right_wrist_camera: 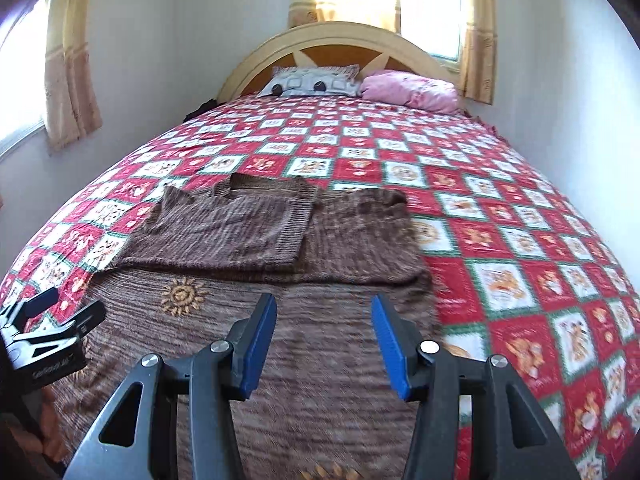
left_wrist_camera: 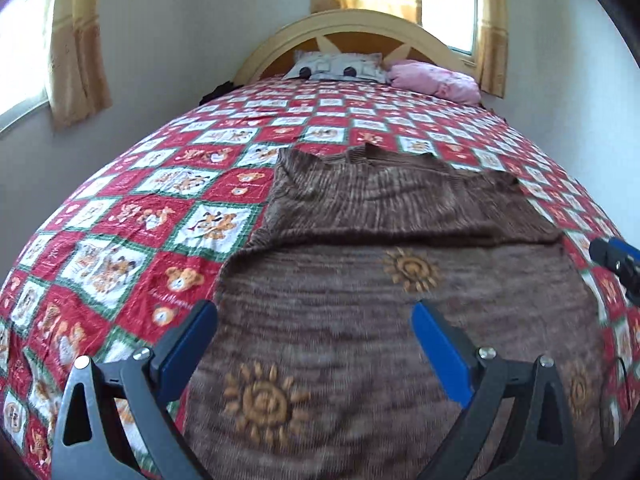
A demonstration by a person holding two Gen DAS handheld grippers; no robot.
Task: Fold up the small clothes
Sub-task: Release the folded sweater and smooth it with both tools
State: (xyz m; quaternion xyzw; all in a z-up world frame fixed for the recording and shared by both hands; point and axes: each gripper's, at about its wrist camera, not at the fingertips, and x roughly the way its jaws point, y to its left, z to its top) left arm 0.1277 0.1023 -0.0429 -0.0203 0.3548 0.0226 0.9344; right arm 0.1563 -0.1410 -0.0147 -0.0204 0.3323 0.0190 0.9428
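While the brown sweater (right_wrist_camera: 256, 264) lies partly folded on the patchwork bedspread (right_wrist_camera: 520, 240), both grippers hover above its near end. Left gripper (left_wrist_camera: 314, 344) spreads wide with nothing between its fingers; right gripper (right_wrist_camera: 324, 340) is likewise parted.

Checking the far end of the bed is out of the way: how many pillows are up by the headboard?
2. A grey patterned pillow sits left of centre against the headboard; a pink pillow lies right beside it. Others could hide behind them.
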